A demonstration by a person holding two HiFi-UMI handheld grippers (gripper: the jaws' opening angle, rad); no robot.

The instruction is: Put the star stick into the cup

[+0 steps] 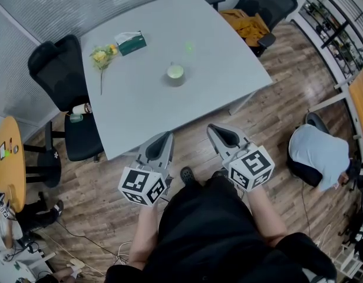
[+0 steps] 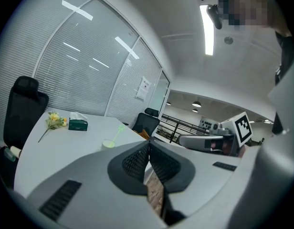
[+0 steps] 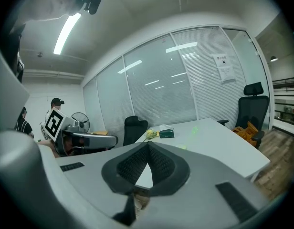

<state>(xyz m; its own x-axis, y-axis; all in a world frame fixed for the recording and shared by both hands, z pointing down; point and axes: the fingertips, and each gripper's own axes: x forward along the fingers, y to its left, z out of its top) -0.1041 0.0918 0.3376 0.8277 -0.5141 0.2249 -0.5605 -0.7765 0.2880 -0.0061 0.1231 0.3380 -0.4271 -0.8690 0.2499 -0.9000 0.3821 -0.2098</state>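
A pale cup (image 1: 175,73) stands in the middle of the grey table (image 1: 228,69). In the left gripper view the green star stick (image 2: 118,132) leans up out of the cup (image 2: 109,143); its star end shows as a green glow (image 1: 189,48) in the head view. Both grippers hang in front of the table's near edge, well short of the cup. My left gripper (image 1: 167,135) is shut with nothing between its pads (image 2: 137,159). My right gripper (image 1: 212,127) is also shut and empty, and it points at the table (image 3: 218,137).
A green tissue box (image 1: 131,42) and yellow flowers (image 1: 102,56) lie at the table's far left. Black chairs (image 1: 52,69) stand left, with another chair (image 1: 264,2) at the far corner. A person (image 1: 320,155) crouches on the floor at right. A round wooden table (image 1: 7,158) is at left.
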